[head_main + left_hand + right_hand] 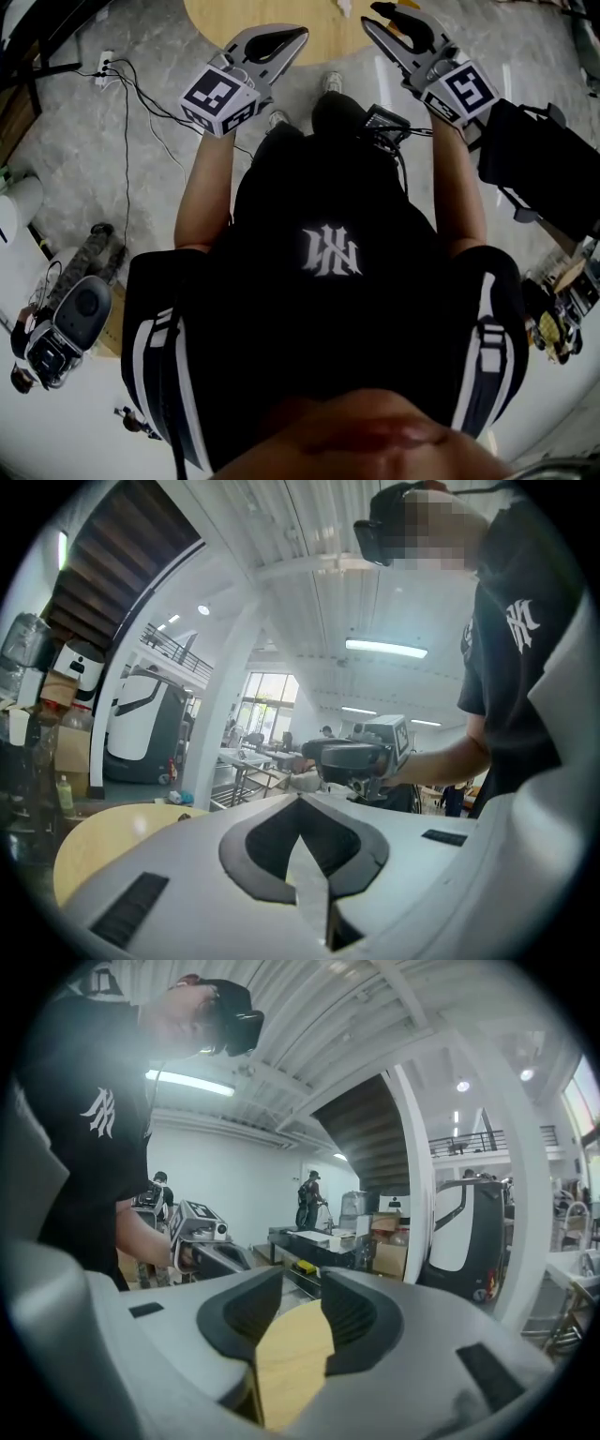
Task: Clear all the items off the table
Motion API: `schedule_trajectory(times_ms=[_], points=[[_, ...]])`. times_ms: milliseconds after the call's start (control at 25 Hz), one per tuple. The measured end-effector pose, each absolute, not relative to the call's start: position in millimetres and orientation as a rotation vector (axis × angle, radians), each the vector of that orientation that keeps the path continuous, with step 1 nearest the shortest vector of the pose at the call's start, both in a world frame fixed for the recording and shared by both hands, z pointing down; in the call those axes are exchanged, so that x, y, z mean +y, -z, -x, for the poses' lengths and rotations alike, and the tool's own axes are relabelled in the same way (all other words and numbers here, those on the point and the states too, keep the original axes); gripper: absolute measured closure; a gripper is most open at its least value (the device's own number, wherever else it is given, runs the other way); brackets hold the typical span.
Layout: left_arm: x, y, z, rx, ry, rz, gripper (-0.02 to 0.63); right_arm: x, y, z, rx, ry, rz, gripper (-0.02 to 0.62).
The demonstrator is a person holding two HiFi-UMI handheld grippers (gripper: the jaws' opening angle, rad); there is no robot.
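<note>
A round wooden table lies ahead of me, only its near edge showing in the head view. Its top also shows as a pale slab at the lower left of the left gripper view. My left gripper reaches over that edge with its jaws shut and nothing between them. My right gripper hovers over the table edge too, jaws a little apart; only bare table wood shows through the gap. A small white item sits at the frame's top edge, too cut off to identify.
A power strip with trailing cables lies on the marble floor at left. Black equipment stands at right, and a grey device at lower left. Workbenches and a white machine stand far off.
</note>
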State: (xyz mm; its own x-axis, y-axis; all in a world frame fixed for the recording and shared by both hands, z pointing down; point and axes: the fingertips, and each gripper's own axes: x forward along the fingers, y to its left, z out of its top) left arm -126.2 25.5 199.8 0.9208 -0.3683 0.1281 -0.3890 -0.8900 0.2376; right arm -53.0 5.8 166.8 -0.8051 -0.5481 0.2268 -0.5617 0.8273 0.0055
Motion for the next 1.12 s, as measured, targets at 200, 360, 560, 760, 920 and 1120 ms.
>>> schedule_trajectory(times_ms=[200,360,560,760,920,1120], points=[[1.6,-224.2,90.8,-0.612,-0.190,-2.816,0.594,-42.4,-195.9,14.7,-2.779,-0.035,-0.819,0.426],[-24.2,-260.4,59.4,-0.676,-0.323,-2.842,0.594,-97.4,-239.4,-3.0,-2.781,0.020,-0.675,0.344],[-74.4,-288.7,60.9,-0.844,-0.204,-2.752,0.594,-174.8,-304.9,10.2,-2.758,0.073,-0.554,0.224],[-109.4,-326.3,55.2,-0.938,-0.212,-2.635,0.594,-215.1,-374.4,17.8,-2.684,0.104,-0.401,0.216],[-130.7,-345.5,51.2,-0.971,-0.263,-2.648,0.594,-236.9,-418.4,16.0,-2.573,0.139,-0.309,0.216],[-145.1,-347.8,53.8,-0.998,-0.210,-2.695,0.594,-247.5,-442.5,31.1,-2.513,0.219,-0.251,0.216]])
